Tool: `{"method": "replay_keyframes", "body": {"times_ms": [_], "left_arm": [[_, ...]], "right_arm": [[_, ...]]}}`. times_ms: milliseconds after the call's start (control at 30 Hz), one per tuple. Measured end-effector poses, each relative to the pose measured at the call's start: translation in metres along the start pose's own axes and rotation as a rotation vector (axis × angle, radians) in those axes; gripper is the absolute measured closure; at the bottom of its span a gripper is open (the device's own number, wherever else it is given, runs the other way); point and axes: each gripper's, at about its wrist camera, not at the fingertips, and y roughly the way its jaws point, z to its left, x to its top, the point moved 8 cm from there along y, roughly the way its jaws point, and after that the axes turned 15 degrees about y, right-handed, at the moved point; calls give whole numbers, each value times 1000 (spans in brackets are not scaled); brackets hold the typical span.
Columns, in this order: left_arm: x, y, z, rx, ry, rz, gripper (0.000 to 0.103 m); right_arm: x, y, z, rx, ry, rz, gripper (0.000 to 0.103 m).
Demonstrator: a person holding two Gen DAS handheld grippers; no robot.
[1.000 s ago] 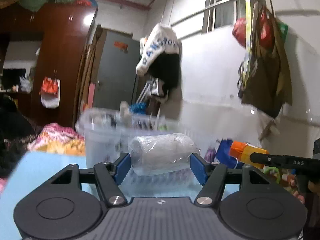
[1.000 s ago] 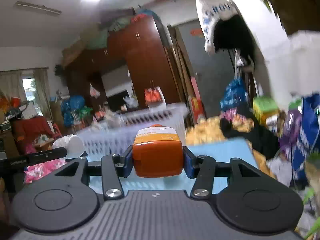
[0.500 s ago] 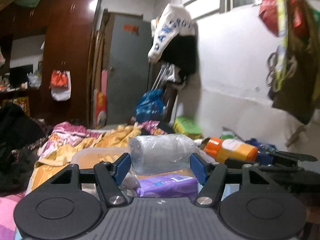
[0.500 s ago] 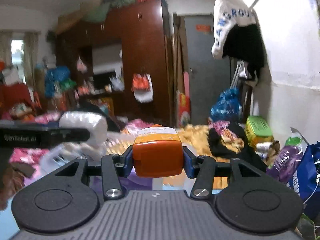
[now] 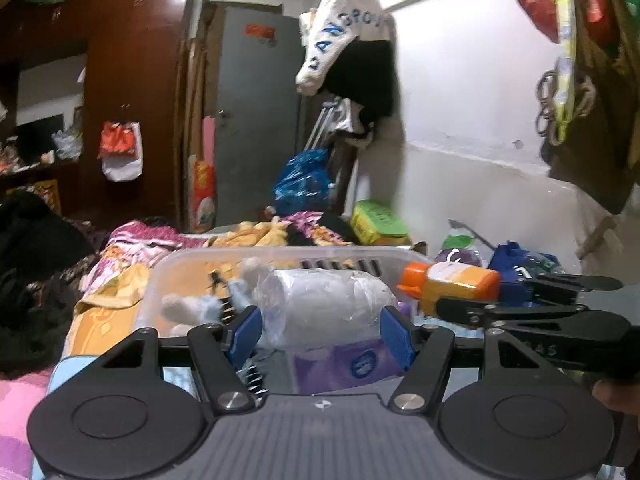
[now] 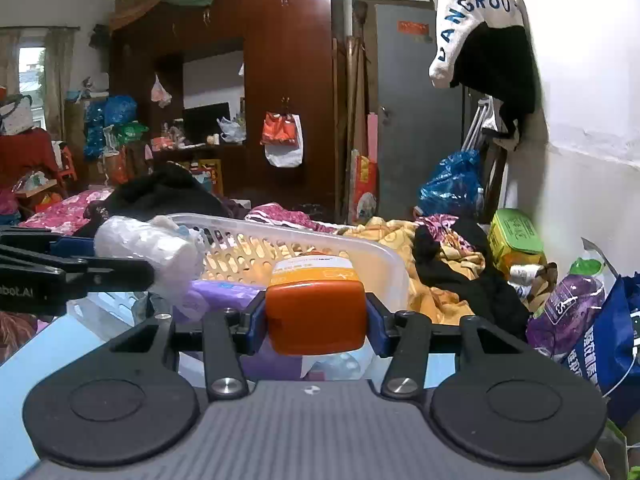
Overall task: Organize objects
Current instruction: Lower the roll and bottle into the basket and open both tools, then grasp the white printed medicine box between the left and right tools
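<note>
Swung since a second ago to face the translucent slotted plastic basket (image 5: 280, 254), both loads above its rim. Left gripper (image 5: 320, 330) fingers clamped on the clear-wrapped white roll (image 5: 324, 306); right gripper (image 6: 316, 320) fingers clamped on the orange-capped yellow bottle (image 6: 316, 300). Purple packet (image 5: 344, 364) lying below inside.

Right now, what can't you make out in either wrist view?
- Basket floor: both views, hidden by the purple pack and the held items.
- Orange bottle label: right view, too small; left view, blurred.
- Wrapped roll contents: crinkled plastic hides them.
- Right gripper rear: left view, cut by the edge.
</note>
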Motion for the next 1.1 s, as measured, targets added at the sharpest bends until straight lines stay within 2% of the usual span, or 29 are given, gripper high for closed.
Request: {"method": "replay_keyframes", "body": {"times_ms": [100, 167, 233, 300, 367, 533, 633, 700, 800, 833, 900, 967, 1100], "left_arm": [[-3, 2, 2, -53, -3, 7, 34], [-6, 3, 0, -52, 24, 5, 33], [-6, 3, -1, -34, 41, -3, 24], [-4, 0, 2, -17, 29, -19, 20], [-3, -7, 7, 12, 7, -40, 20], [-18, -40, 2, -18, 6, -105, 20], [-51, -60, -6, -44, 33, -119, 19], [-81, -76, -8, -59, 17, -149, 18], [-130, -91, -15, -135, 4, -154, 18], [-141, -93, -16, -142, 13, -153, 18], [-158, -97, -20, -142, 52, -142, 18], [-164, -102, -25, -149, 75, -148, 18], [-173, -114, -41, -205, 112, -162, 18]], "right_arm": [[1, 1, 0, -5, -2, -3, 50], [2, 2, 0, 3, 4, -4, 44], [6, 0, 1, 9, 10, -18, 16], [11, -4, 3, 27, 8, -42, 6], [14, -10, 1, 29, 14, -67, 1], [1, -37, -19, 72, 66, -103, 0], [-32, -51, -40, 74, 53, -77, 0], [-63, -58, -58, 69, 46, -51, 0], [-107, -70, -93, 25, 77, -24, 0], [-118, -77, -103, 28, 122, -27, 0], [-130, -100, -112, 90, 190, -58, 0], [-137, -119, -110, 132, 188, -89, 0], [-150, -124, -65, 203, 20, -43, 0]]}}
